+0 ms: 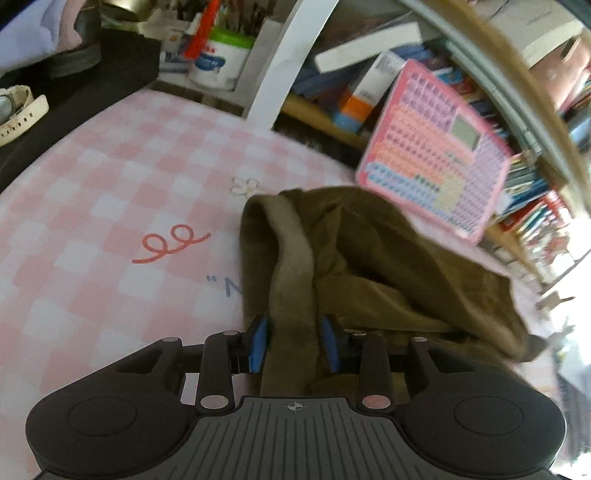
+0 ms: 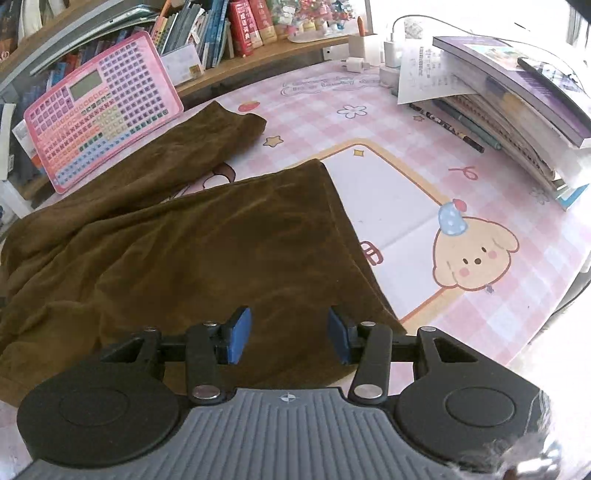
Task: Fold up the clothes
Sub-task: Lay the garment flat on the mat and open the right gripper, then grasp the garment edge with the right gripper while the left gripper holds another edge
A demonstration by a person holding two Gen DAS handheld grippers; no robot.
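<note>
A pair of brown trousers [image 2: 177,251] lies on the pink checked table mat [image 2: 424,122], its two legs spread toward the far right. In the left wrist view the trousers' waistband [image 1: 291,266] runs between the blue pads of my left gripper [image 1: 293,345], which is shut on it and holds the bunched cloth [image 1: 388,266] raised off the mat [image 1: 110,206]. My right gripper [image 2: 290,334] is open, its blue pads wide apart just above the near trouser leg, with nothing between them.
A pink keyboard toy [image 2: 99,110] leans on the bookshelf [image 2: 229,29] behind the trousers. A stack of books [image 2: 517,99] and chargers [image 2: 388,55] stand at the far right. In the left wrist view a white tub [image 1: 221,59] and a watch [image 1: 18,110] are at the far left.
</note>
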